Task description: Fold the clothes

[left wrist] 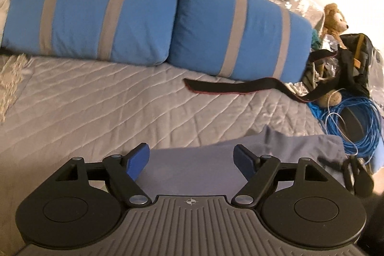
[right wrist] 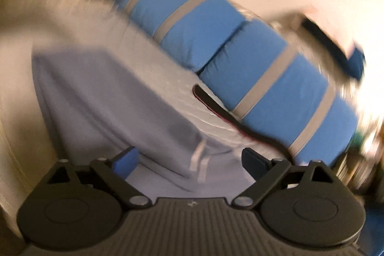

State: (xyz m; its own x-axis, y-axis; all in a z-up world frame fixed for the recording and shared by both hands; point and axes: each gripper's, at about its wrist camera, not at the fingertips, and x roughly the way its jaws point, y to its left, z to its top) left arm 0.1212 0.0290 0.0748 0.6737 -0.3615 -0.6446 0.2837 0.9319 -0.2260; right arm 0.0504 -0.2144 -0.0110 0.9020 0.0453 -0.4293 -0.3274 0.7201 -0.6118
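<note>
— Across the upper half of the left wrist view, how many pillows?

— Two blue pillows (left wrist: pixel 96 13) (left wrist: pixel 237 35) with grey stripes, side by side on the bed (left wrist: pixel 96 107). One black strap (left wrist: pixel 230 86) lies just below the right-hand pillow, one teddy bear (left wrist: pixel 333 18) sits at the right edge, and one coil of blue cable (left wrist: pixel 352 126) lies below it.

— And the clothes?

— One garment (right wrist: pixel 108 97), pale lavender-grey, spread on the quilted cover at lower centre. The right wrist view is smeared, but what looks like a white drawstring shows near its lower edge.

— The tongs?

— Two sets. The left tongs (left wrist: pixel 191 157) are spread wide above the garment (left wrist: pixel 192 167), nothing between the blue pads (left wrist: pixel 136 161). The right tongs (right wrist: pixel 189 161) are likewise spread, with the cloth lying under the gap and not pinched.
</note>
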